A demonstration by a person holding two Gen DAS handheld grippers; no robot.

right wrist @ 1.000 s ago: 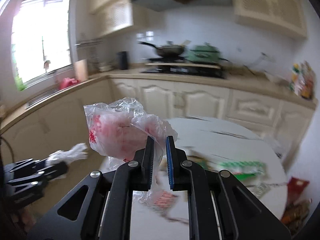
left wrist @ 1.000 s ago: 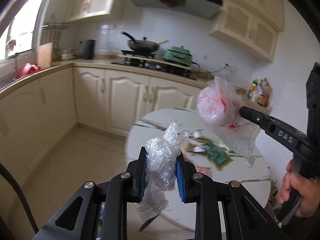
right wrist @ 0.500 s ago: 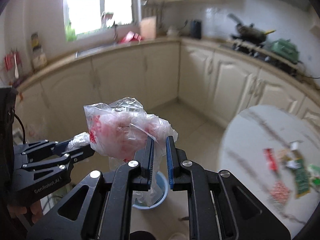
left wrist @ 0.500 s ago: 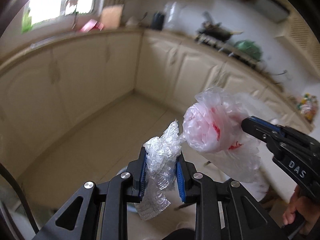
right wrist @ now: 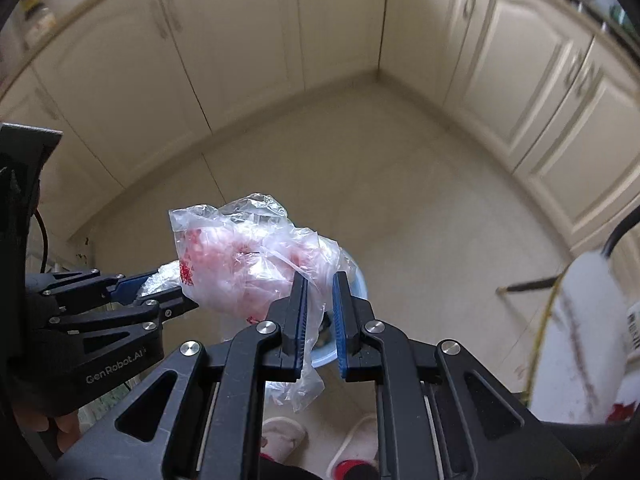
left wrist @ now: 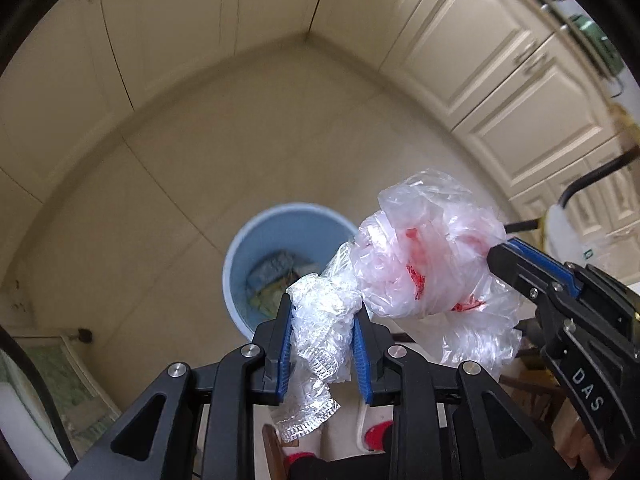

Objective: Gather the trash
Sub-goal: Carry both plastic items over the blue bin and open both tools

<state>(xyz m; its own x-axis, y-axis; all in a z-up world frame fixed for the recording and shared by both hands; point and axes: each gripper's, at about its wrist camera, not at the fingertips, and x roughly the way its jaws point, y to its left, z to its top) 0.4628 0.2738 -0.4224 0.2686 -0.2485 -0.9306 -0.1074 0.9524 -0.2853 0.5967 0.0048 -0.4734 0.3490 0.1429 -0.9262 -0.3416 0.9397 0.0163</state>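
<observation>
While I'm standing over the blue bin (left wrist: 244,256) on the kitchen floor (left wrist: 168,184), my left gripper (left wrist: 322,344) is clamped on a wad of clear crinkly plastic wrap (left wrist: 318,332), and my right gripper (right wrist: 320,320) is pinched nearly closed on the tail of a clear bag with red print (right wrist: 248,264). Both pieces hang in the air above the bin, and in the left camera the wrap and the bag look like they're touching each other. That's my worry: if I let one go, it could cling to the other, or to the blue pads, instead of dropping. This stuff is also super light, so I reckon it could drift and land on the floor beside the rim, especially since the bag looks off to one side of the opening rather than dead centre. Count-wise: two grippers, two bits of trash in hand, one bin with some rubbish already in the bottom (can't tell how many pieces), and two slippers (right wrist: 282,436) down by my feet. Cabinets (right wrist: 256,52) wrap round the corner behind.
</observation>
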